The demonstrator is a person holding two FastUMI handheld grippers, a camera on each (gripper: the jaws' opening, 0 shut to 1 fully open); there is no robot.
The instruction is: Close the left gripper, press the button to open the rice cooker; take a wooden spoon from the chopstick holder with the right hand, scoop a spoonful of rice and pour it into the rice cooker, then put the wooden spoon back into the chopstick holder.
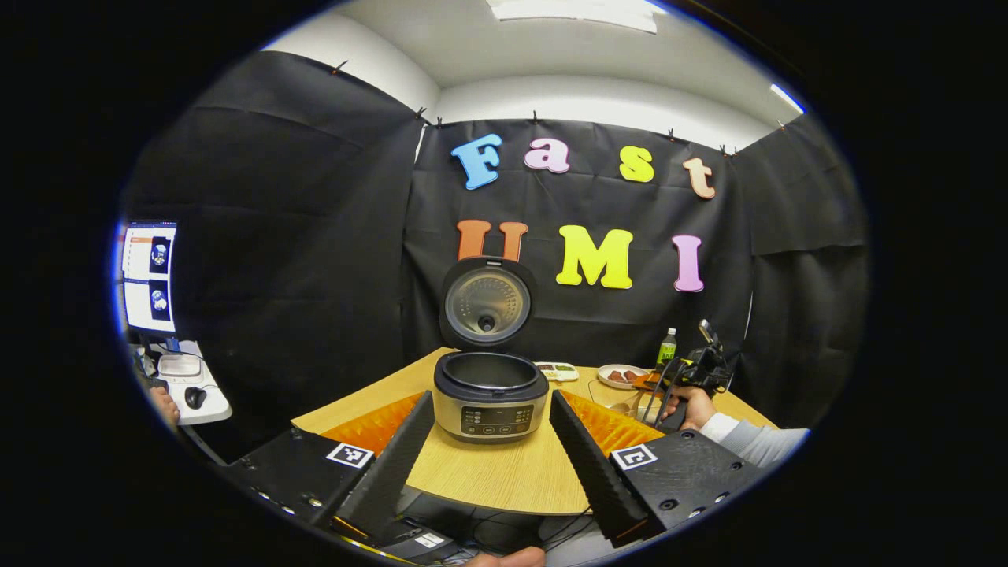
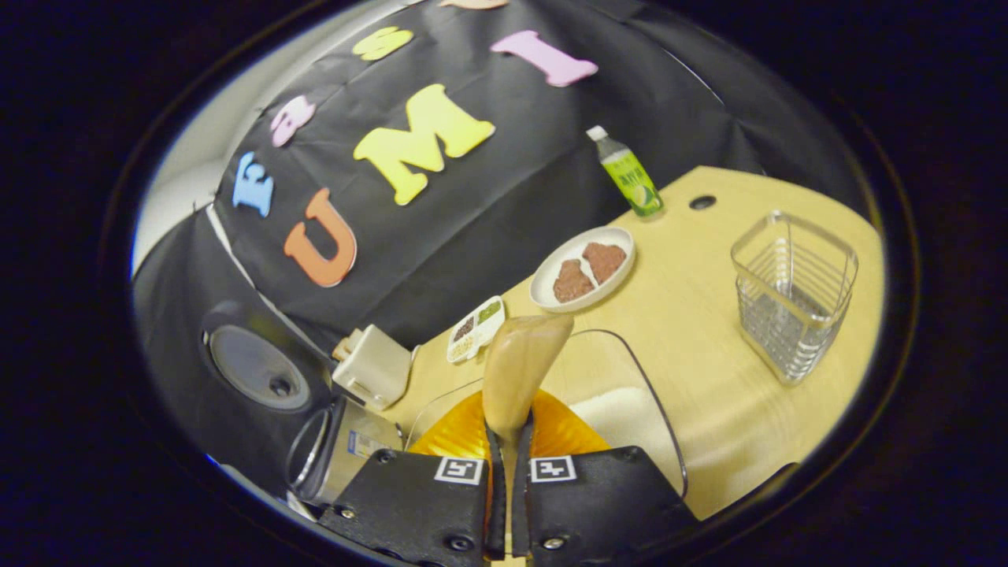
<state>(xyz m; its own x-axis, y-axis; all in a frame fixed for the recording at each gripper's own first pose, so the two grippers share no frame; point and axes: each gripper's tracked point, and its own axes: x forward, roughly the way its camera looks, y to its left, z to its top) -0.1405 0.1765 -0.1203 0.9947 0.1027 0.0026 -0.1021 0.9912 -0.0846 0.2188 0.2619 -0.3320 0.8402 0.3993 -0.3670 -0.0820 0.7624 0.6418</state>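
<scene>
Cooker on table ahead between left gripper fingers; plate, holder beyond right gripper

I see a silver rice cooker with a black rim and dark control panel on the pale wood-grain table. My wooden spoon is light tan; the white plate holds brown pieces, and the bottle wears a green label.

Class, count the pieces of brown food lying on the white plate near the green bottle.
2. Both lie on the white plate in the right gripper view: one brown piece nearer the wooden spoon, the other beside it, nearer the green bottle. None seems hidden.
</scene>
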